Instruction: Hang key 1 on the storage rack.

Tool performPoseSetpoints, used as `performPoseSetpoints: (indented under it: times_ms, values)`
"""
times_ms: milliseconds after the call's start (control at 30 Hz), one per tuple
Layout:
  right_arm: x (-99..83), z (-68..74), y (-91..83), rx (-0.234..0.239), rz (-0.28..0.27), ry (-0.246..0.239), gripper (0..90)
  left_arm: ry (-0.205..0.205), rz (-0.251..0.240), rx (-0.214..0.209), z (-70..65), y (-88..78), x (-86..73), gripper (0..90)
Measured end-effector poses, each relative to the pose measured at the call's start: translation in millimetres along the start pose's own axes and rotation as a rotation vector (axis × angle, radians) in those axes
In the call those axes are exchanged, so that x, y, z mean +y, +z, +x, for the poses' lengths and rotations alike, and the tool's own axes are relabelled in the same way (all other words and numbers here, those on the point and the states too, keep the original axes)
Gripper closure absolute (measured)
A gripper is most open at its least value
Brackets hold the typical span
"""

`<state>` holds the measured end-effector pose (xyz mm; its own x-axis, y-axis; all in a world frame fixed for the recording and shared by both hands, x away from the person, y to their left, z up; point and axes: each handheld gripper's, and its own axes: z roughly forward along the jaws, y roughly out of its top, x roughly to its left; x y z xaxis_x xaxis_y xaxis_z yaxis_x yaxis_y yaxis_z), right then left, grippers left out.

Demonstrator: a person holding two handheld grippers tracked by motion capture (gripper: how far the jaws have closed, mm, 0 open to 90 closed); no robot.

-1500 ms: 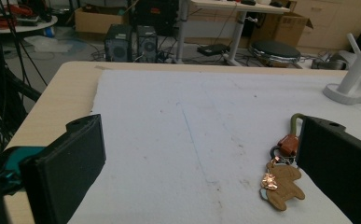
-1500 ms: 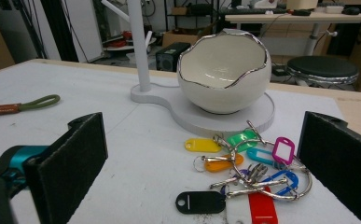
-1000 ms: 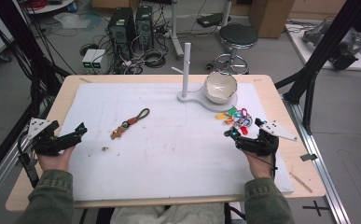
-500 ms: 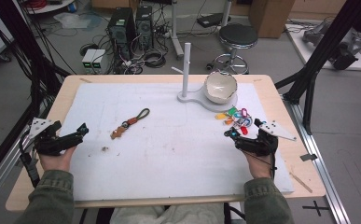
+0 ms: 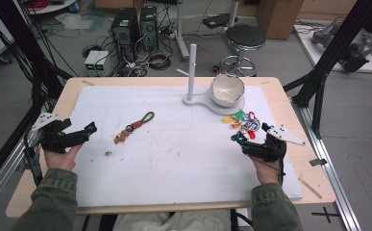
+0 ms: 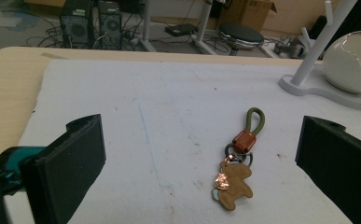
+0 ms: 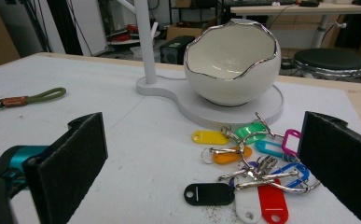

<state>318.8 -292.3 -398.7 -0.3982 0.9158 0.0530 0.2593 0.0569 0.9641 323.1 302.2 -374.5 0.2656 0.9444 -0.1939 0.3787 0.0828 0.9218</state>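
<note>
Keychain (image 6: pixel 236 163) with an olive loop and brown bear charm lies flat on the white mat (image 5: pixel 174 159), left of centre on the table (image 5: pixel 296 108). Left claw (image 5: pixel 85 131) rests near it, jaws wide and empty. Right claw (image 5: pixel 239 139), jaws also wide, sits just short of the coloured key tags (image 7: pixel 250 170) lying beside the white bowl (image 7: pixel 232 63).

lighting: even, bright overhead; soft shadows. my jaws blurred up close; glare on the bowl (image 7: pixel 232 65) rim.
</note>
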Motion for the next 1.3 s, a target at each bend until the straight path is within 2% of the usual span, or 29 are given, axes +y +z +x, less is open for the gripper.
performPoseSetpoints:
  times_ms: [133, 400, 667, 767, 1033, 1200, 1300]
  values:
    - [0.1, -0.2, -0.4, 0.0, -0.001, 0.0, 0.8, 0.032, 0.018, -0.002, -4.5, 5.8, 4.9, 2.0]
    - [0.3, 0.1, -1.4, -0.009, -0.006, -0.001, 0.8, 0.057, 0.053, -0.007, -11.4, 19.8, 13.2, 2.0]
    - [0.7, -0.5, -2.9, -0.019, -0.019, -0.003, 0.8, 0.09, 0.105, -0.044, -22.5, 38.1, 17.5, 2.0]
    - [0.7, -0.5, -3.1, -0.019, -0.02, -0.002, 0.8, 0.081, 0.098, -0.072, -27.7, 42.6, 20.9, 2.0]
    - [0.6, -0.7, -2.8, -0.014, -0.017, -0.003, 0.8, 0.103, 0.119, -0.076, -36.2, 58.2, 24.3, 2.0]
    - [0.2, -1.0, -2.0, -0.013, -0.014, 0.002, 0.8, 0.117, 0.161, -0.082, -38.4, 69.1, 25.3, 2.0]
    - [0.0, -0.4, -2.0, -0.008, -0.011, 0.002, 0.8, 0.116, 0.17, -0.089, -41.0, 73.8, 27.8, 2.0]
